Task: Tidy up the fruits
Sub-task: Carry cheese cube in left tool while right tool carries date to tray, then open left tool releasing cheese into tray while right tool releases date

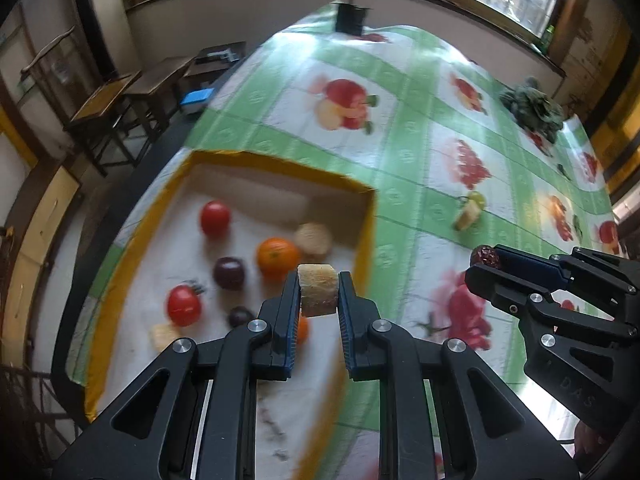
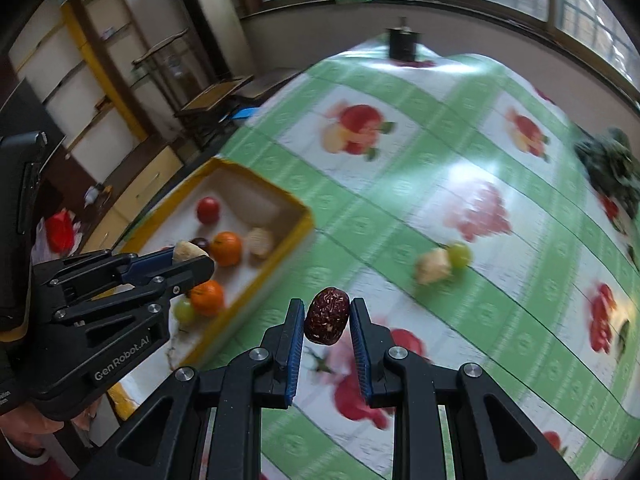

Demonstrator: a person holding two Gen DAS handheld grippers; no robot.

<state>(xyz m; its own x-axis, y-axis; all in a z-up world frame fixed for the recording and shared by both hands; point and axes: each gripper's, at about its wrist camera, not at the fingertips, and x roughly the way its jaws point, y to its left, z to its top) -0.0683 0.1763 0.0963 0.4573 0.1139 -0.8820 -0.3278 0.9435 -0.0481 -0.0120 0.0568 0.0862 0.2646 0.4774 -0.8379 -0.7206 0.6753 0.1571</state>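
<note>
Yellow-rimmed box [image 1: 362, 240] at ten o'clock awaits both loads: left gripper [image 1: 319, 292] clamps a banana chunk [image 1: 317, 290], right gripper [image 2: 327, 316] clamps a red date [image 2: 327, 316]. Next, carry over the rim and release.

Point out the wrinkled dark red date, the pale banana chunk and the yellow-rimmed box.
Wrinkled dark red date [image 2: 327, 316]: right wrist view, its middle.
Pale banana chunk [image 1: 318, 290]: left wrist view, its front face.
Yellow-rimmed box [image 1: 280, 166]: left wrist view, far rim.
</note>
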